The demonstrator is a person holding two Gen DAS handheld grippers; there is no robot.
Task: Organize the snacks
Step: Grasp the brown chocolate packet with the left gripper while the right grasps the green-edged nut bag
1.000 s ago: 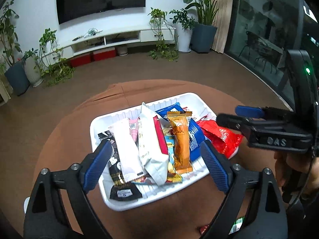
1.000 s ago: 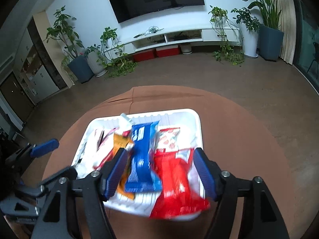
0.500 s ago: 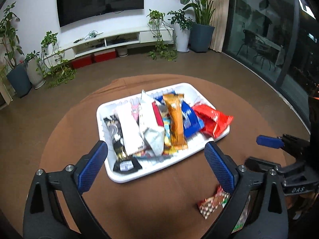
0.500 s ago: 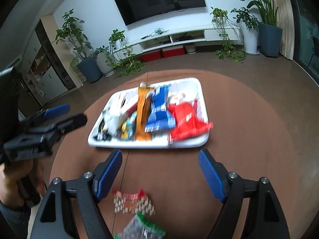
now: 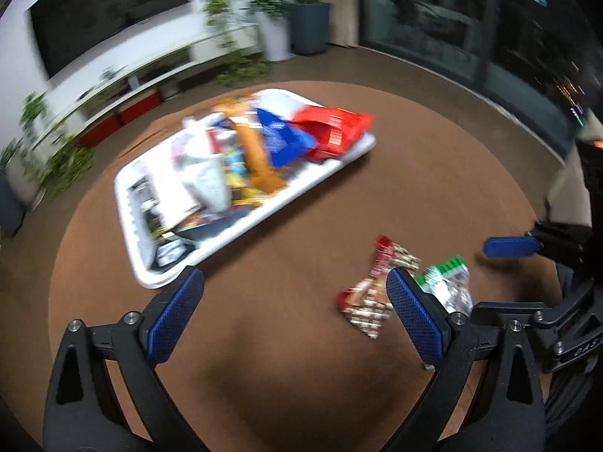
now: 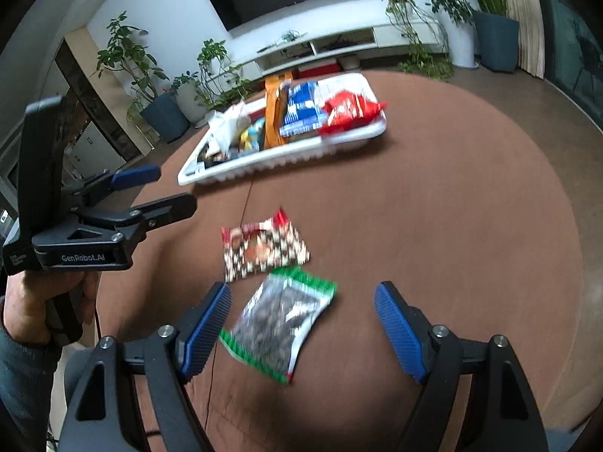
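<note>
Currently 2 loose packets lie on the brown round table [image 6: 471, 207], well apart from the white tray [image 6: 286, 154] already heaped with snacks: a red-and-white patterned snack packet [image 6: 264, 250] and, touching its near edge, a green-edged clear bag of dark seeds [image 6: 280, 320]. Both the left gripper [image 5: 294, 312] and the right gripper [image 6: 303, 331] stand released and hold nothing, the right one poised over the seed bag with its jaws to either side. Judged light, limp and slick, each packet is best pinched at a crimped end seam, since the film may slide or buckle.
</note>
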